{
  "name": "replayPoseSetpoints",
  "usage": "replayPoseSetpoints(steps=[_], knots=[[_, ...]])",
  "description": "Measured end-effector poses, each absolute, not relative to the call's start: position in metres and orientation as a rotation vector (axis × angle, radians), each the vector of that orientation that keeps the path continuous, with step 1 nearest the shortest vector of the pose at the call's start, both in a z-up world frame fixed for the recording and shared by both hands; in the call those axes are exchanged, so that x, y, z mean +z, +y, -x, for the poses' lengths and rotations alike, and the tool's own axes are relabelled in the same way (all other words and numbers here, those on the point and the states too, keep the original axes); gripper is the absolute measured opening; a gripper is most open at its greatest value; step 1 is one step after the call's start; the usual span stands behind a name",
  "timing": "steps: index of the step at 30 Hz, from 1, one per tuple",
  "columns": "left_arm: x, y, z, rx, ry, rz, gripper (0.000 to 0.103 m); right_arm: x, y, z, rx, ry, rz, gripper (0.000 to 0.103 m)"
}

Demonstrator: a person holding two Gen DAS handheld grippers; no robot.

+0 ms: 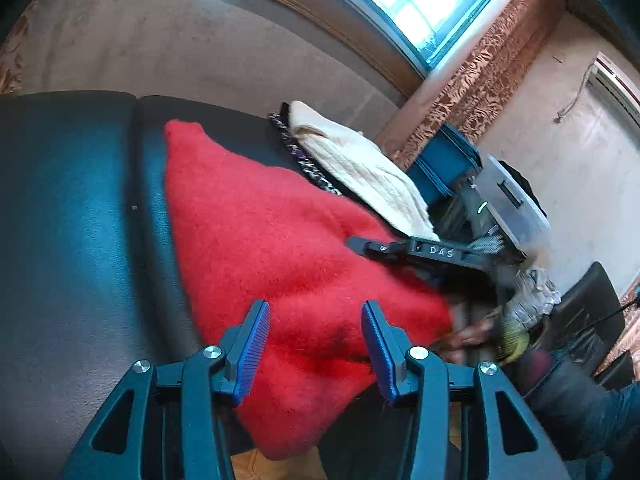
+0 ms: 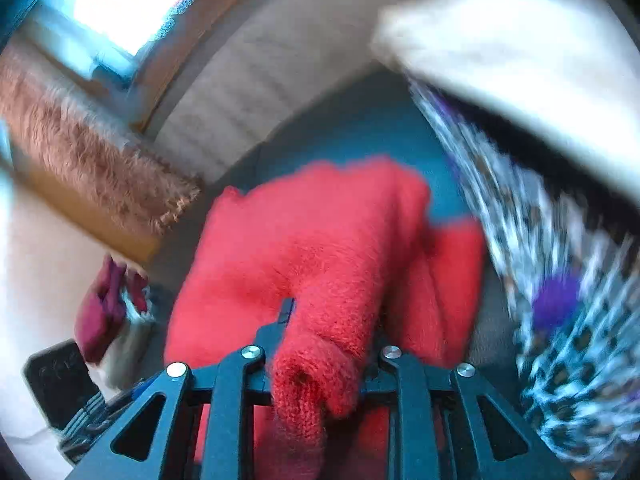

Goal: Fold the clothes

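Tool (right) clamped on red sweater, tilted.

Red fuzzy knit garment, thick wool-like pile, spread over the dark table; one corner points to the far edge, the near edge hangs over the front. Right wrist view, blurred: a rolled red part, possibly a sleeve, bunched up close to the camera.
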State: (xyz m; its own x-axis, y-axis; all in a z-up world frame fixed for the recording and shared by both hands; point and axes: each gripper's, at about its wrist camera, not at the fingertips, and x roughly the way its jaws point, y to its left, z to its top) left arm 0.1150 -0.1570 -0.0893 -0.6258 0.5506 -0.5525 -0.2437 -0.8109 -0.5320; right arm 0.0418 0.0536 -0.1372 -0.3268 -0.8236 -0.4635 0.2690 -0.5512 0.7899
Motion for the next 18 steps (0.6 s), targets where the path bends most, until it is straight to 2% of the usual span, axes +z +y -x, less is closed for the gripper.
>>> replayPoseSetpoints(steps=[5, 7, 9, 10, 13, 15, 18], knots=[[-0.077, -0.130, -0.094, 2.393, -0.513, 0.989, 0.049, -0.148, 0.070, -0.032, -1.867, -0.867, -1.144, 0.019], [-0.078, -0.111, -0.086, 2.346, -0.456, 1.003, 0.049, -0.153, 0.073, -0.025, -1.800, -0.923, -1.154, 0.019], [-0.089, -0.084, -0.073, 2.318, -0.342, 1.084, 0.049, -0.150, 0.072, -0.021, -1.789, -0.898, -1.167, 0.021], [-0.093, -0.078, -0.072, 2.313, -0.316, 1.097, 0.049, -0.143, 0.071, -0.021, -1.798, -0.859, -1.182, 0.022], [-0.101, -0.064, -0.071, 2.296, -0.264, 1.121, 0.049, -0.109, 0.074, -0.024, -1.903, -0.679, -1.183, 0.035], [-0.101, -0.062, -0.071, 2.291, -0.259, 1.124, 0.049, -0.086, 0.080, -0.027, -1.987, -0.569, -1.144, 0.049], [-0.102, -0.061, -0.072, 2.295, -0.261, 1.126, 0.049, -0.045, 0.087, -0.037, -2.124, -0.443, -1.016, 0.051]])
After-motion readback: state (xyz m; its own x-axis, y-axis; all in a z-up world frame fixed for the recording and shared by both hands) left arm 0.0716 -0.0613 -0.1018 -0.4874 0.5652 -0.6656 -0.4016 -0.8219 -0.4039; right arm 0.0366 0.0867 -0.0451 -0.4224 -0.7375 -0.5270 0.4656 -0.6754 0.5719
